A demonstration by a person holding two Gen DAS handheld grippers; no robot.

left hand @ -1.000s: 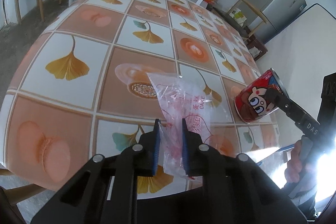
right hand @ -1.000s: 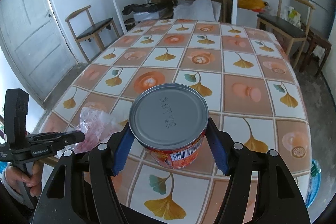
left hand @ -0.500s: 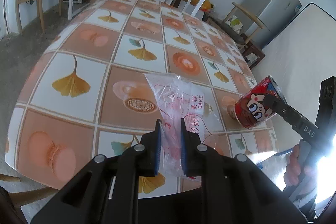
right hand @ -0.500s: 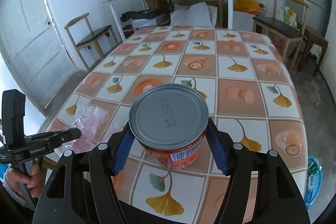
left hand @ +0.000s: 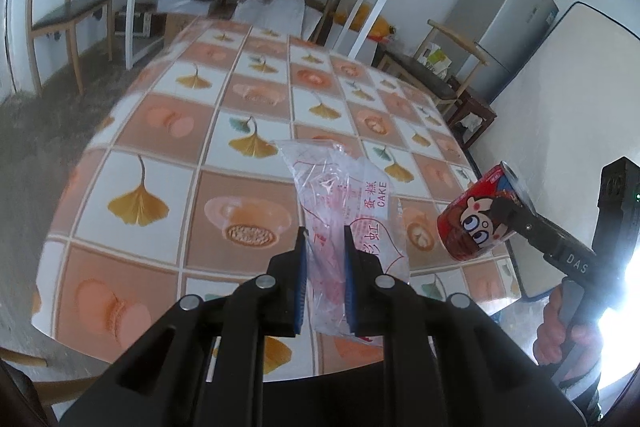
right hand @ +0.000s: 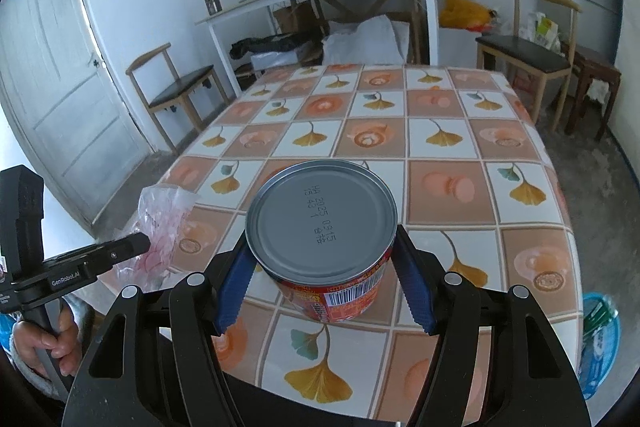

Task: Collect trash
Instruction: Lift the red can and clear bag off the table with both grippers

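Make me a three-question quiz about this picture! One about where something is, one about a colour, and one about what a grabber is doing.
1. Where is the blue basket?
A. on the table
B. on the floor, right of the table
C. on a chair

2. What colour is the can label?
A. red
B. green
C. purple

3. What is the left gripper doing?
A. hanging open
B. pinching the plastic wrapper
C. holding a spoon

Answers: 1 B, it shows below the table's right edge. 2 A, red shows under the grey lid. 3 B, the wrapper sits clamped between its blue pads.
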